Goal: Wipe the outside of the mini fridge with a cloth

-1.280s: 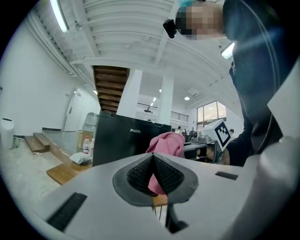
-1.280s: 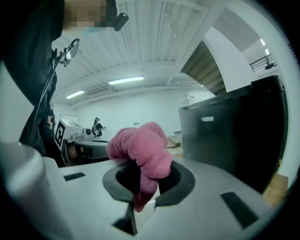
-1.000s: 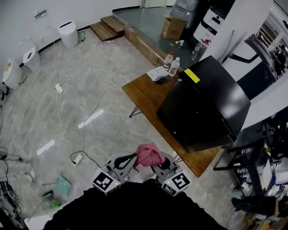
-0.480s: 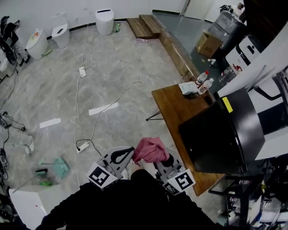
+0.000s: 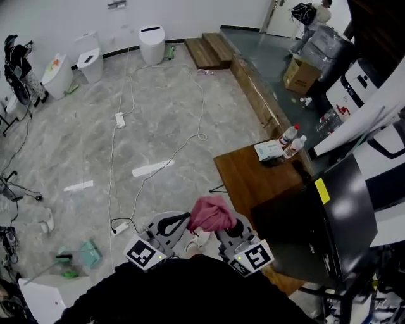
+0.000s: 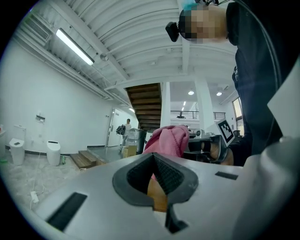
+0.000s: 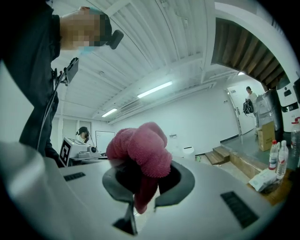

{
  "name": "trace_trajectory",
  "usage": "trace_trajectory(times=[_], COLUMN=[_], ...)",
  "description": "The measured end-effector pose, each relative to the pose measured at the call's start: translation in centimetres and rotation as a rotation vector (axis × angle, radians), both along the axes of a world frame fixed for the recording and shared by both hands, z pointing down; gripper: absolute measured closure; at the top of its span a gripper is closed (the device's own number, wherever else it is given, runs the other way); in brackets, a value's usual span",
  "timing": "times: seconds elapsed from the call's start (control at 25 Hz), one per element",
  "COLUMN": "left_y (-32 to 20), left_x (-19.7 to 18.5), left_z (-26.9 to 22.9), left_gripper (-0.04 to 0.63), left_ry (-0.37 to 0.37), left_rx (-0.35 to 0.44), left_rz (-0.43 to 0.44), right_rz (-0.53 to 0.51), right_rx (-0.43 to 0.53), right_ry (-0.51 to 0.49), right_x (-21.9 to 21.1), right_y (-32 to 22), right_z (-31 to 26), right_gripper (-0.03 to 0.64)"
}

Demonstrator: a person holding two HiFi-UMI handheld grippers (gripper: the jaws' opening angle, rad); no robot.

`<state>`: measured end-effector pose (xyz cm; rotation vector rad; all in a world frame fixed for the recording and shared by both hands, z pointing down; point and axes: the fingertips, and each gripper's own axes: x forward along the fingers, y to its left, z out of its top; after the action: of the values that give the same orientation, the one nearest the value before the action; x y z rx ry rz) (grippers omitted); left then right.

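The black mini fridge (image 5: pixel 323 228) stands on a wooden table (image 5: pixel 247 174) at the right of the head view, a yellow sticker on its top. A pink cloth (image 5: pixel 211 214) is bunched between my two grippers, close to my body and left of the table. My right gripper (image 5: pixel 231 228) is shut on the cloth (image 7: pixel 140 150), which bulges above its jaws (image 7: pixel 145 180). My left gripper (image 5: pixel 172 223) is shut with nothing in it (image 6: pixel 154 161). From the left gripper view the cloth (image 6: pixel 169 139) shows just beyond its tips. Both grippers are away from the fridge.
Two water bottles (image 5: pixel 291 136) and a tissue packet (image 5: pixel 269 150) sit at the table's far end. Cables and a power strip (image 5: pixel 120 120) lie across the marble floor. White bins (image 5: pixel 152 43), wooden steps (image 5: pixel 212 50), a cardboard box (image 5: pixel 300 74) and a person (image 5: pixel 310 19) are at the back.
The head view has swung left, so the table and fridge now sit further right and lower. Both grippers and the cloth keep their place near my body.
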<state>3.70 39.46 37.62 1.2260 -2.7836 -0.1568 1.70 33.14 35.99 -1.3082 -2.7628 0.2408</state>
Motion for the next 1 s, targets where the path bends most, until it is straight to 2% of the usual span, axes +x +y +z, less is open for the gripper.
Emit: trace_trajectory(times=[0.24,0.4,0.52,0.76,1.0], left_y=[-5.1,-8.0,-9.6,-12.9,-15.3], left_x=[-8.7,-12.1,-14.3,-18.7,-25.5], left_z=[-1.8,-2.0,-1.6,-2.4,-1.0], left_gripper=[0.59,0.59,0.589,0.59,0.59], left_ry=[-0.025,-0.057,-0.052,-0.107,-0.084], left_rx=[-0.01,-0.021,-0.03,-0.028,-0.042], left_rz=[0.038,0.062,0.07,0.143,0.249], right_rz=[0.063,0.093,0.118,0.177,0.32], right_rx=[-0.017,-0.022,-0.034,-0.038,-0.064], right_ry=[-0.039,-0.043,-0.034,-0.024,0.01], right_x=[-7.4,-10.5,-12.9,-16.2,-21.5], right_y=[-4.6,-7.2,-8.7,-10.7,-13.4], right_z=[-1.4,-1.0,-0.9,-0.8,0.4], right_gripper=[0.566,0.566,0.566,0.566,0.566])
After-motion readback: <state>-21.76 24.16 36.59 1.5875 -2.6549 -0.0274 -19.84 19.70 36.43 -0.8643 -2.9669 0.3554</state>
